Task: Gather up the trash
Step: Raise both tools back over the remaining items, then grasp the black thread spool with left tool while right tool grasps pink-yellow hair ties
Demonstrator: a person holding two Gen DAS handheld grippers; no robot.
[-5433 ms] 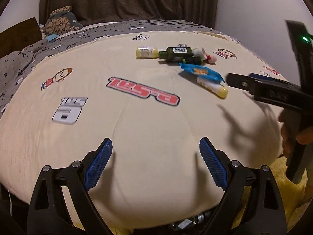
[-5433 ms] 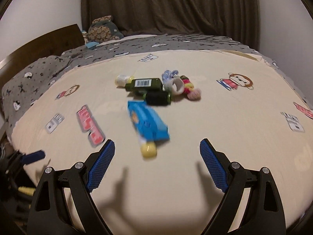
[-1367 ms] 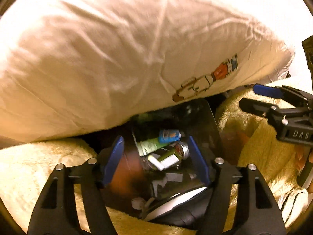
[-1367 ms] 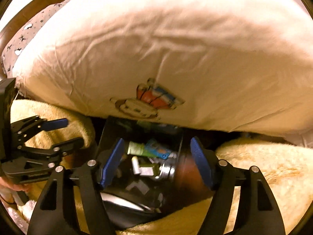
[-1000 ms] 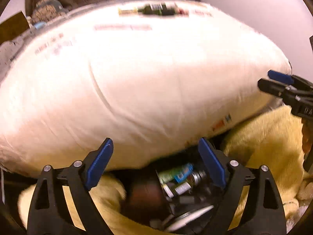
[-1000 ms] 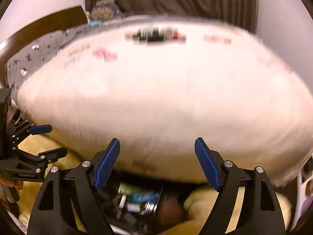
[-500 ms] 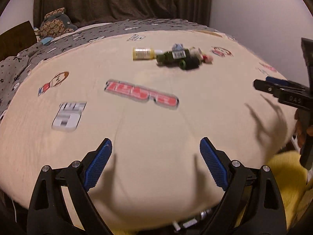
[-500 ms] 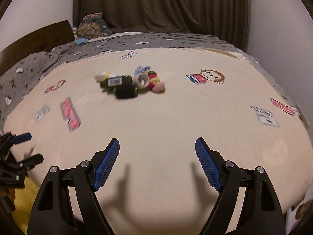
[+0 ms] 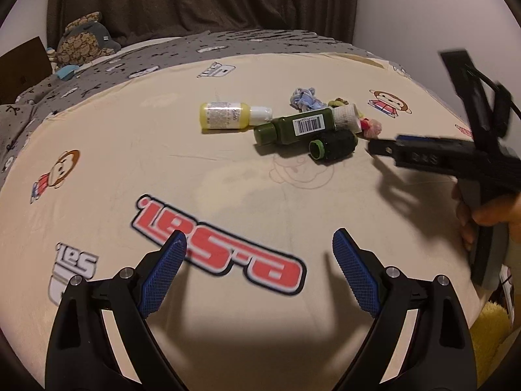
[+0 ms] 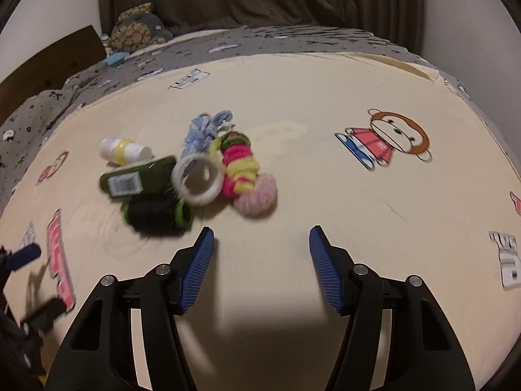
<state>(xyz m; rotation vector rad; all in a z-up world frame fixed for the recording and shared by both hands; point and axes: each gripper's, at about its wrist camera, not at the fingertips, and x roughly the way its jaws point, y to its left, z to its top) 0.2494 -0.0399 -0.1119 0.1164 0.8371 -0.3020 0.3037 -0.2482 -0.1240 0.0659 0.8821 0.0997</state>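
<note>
A small pile lies on the cream bedspread: a yellow bottle, a dark green bottle with a barcode, a black spool with green rims, a white tape roll, blue yarn, and a pink-and-yellow knitted toy. My left gripper is open and empty, well short of the pile. My right gripper is open and empty, just in front of the spool and the toy. It also shows in the left wrist view, beside the spool.
A grey patterned quilt and a stuffed toy lie at the bed's far side, with dark curtains behind. A wooden headboard stands at the left. A yellow fluffy rug shows past the bed's near right edge.
Both grippers came up from the trash bin below the bed edge and moved in over the bed toward the pile. The blue packet and small yellow tube seen earlier are gone from the bed.
</note>
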